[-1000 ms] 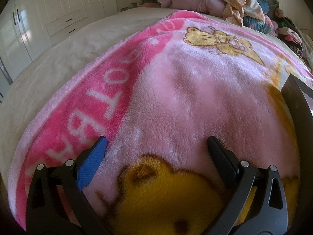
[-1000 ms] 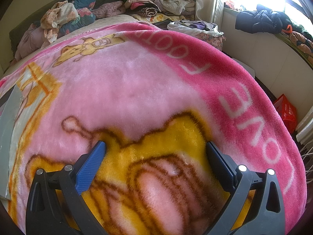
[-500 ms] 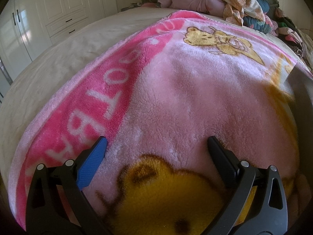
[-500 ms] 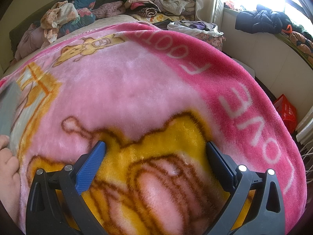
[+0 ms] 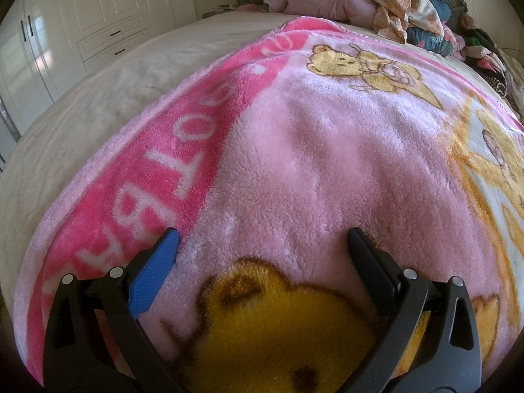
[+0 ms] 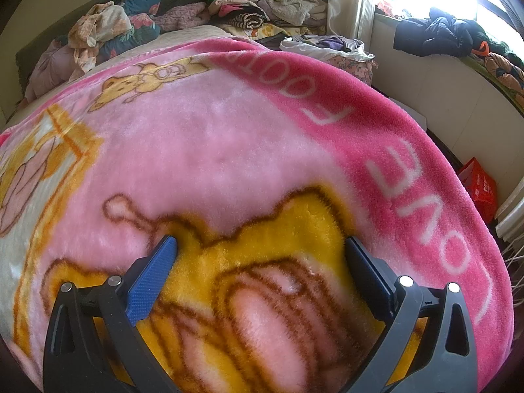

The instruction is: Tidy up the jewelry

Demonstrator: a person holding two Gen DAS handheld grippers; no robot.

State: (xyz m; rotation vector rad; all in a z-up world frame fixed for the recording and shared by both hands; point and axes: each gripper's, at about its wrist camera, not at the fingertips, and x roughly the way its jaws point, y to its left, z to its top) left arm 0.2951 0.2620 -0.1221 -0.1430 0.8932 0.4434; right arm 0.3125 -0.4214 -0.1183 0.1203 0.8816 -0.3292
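Observation:
No jewelry or jewelry box shows in either view. My left gripper is open and empty, resting low over a pink fleece blanket with yellow bear prints. My right gripper is open and empty too, over the same blanket above a yellow and pink cartoon patch. Each gripper has one blue pad and one black pad, spread wide apart.
The blanket lies on a beige bed. Piled clothes sit at the bed's far end, also in the right wrist view. White wardrobes stand at left. A window ledge with dark clothes and a red bag are at right.
A dark flat object and a hand between the two grippers, seen at the frame edges earlier, have gone out of view. Both grippers have stayed still and open.

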